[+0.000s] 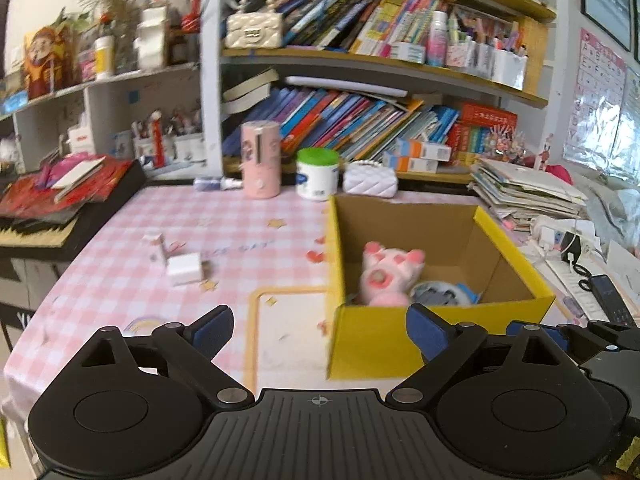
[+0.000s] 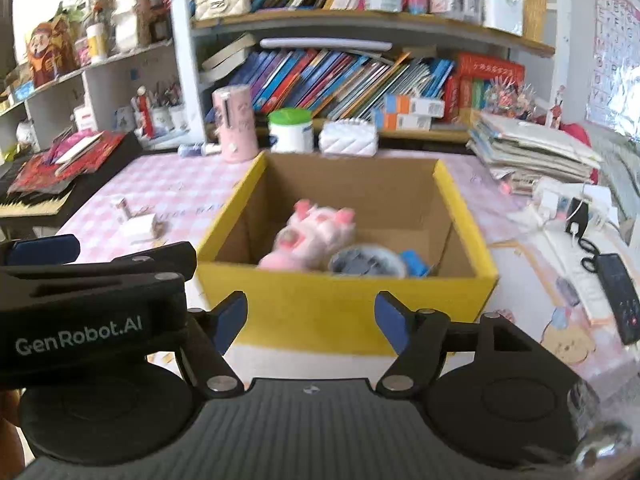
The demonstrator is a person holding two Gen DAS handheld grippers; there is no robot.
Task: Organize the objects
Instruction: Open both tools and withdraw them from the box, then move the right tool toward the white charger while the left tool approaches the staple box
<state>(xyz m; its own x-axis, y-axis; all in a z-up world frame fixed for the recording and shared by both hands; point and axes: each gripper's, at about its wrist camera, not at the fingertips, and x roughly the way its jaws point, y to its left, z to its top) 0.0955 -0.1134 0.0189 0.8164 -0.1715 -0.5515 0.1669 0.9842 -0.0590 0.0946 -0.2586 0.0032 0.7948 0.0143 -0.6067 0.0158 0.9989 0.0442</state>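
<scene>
A yellow cardboard box stands open on the pink checked table. Inside it lie a pink plush toy, a grey round object and a blue item. My left gripper is open and empty, in front of the box's left near corner. My right gripper is open and empty, just in front of the box's near wall. The left gripper also shows at the left of the right wrist view. A small white box and a small pink-white piece lie on the table left of the box.
At the table's back stand a pink cylinder, a white jar with green lid and a white quilted purse. Book shelves rise behind. A stack of papers, cables and a black phone lie at right. Red books lie at left.
</scene>
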